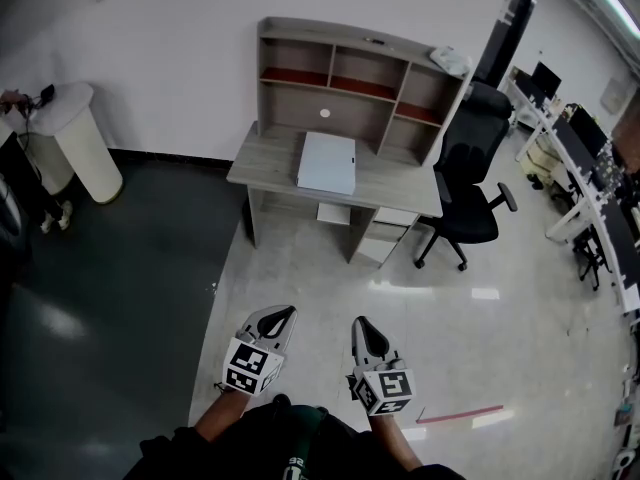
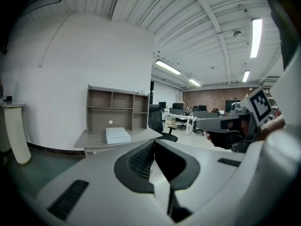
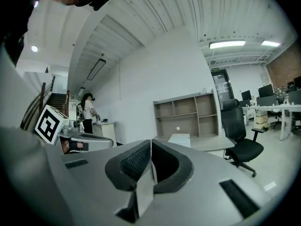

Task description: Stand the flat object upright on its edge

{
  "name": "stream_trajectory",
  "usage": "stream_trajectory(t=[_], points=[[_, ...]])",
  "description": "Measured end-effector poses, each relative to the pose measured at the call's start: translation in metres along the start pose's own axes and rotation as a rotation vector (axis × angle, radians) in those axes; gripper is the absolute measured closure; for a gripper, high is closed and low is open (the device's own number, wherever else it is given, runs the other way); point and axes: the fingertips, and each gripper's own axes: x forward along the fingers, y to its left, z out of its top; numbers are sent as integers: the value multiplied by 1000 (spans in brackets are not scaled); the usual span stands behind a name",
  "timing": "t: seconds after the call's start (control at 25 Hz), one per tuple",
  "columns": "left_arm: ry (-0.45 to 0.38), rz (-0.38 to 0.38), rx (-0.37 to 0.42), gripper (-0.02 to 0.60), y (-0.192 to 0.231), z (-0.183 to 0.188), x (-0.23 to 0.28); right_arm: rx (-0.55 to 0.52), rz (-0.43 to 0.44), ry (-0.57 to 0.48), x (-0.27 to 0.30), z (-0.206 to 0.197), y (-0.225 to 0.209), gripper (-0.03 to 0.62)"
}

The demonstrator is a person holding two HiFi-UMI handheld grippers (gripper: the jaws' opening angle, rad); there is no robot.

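A flat white box (image 1: 327,163) lies on its broad face on the grey desk (image 1: 262,158), in front of the shelf unit (image 1: 360,73). It also shows small and far off, as the white box (image 2: 117,135) in the left gripper view and the white box (image 3: 179,140) in the right gripper view. My left gripper (image 1: 286,313) and right gripper (image 1: 359,323) hover over the pale floor, well short of the desk, side by side. Both are shut with nothing between the jaws. The left gripper (image 2: 154,142) and right gripper (image 3: 151,144) point toward the desk.
A black office chair (image 1: 470,188) stands right of the desk. A white cylindrical stand (image 1: 80,138) is at the far left on dark flooring. Rows of desks (image 1: 590,188) with monitors fill the right side. A person (image 3: 88,112) stands by the white stand. A red tape strip (image 1: 460,414) marks the floor.
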Motion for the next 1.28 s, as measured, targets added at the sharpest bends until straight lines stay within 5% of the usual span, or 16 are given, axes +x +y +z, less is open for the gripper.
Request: stream_trajectory(t=[0.92, 1.28], points=[[-39, -54, 18, 571, 24, 13, 7, 11, -25, 11, 15, 5, 11, 559], [-27, -45, 13, 571, 55, 17, 46, 33, -24, 12, 61, 5, -11, 559]])
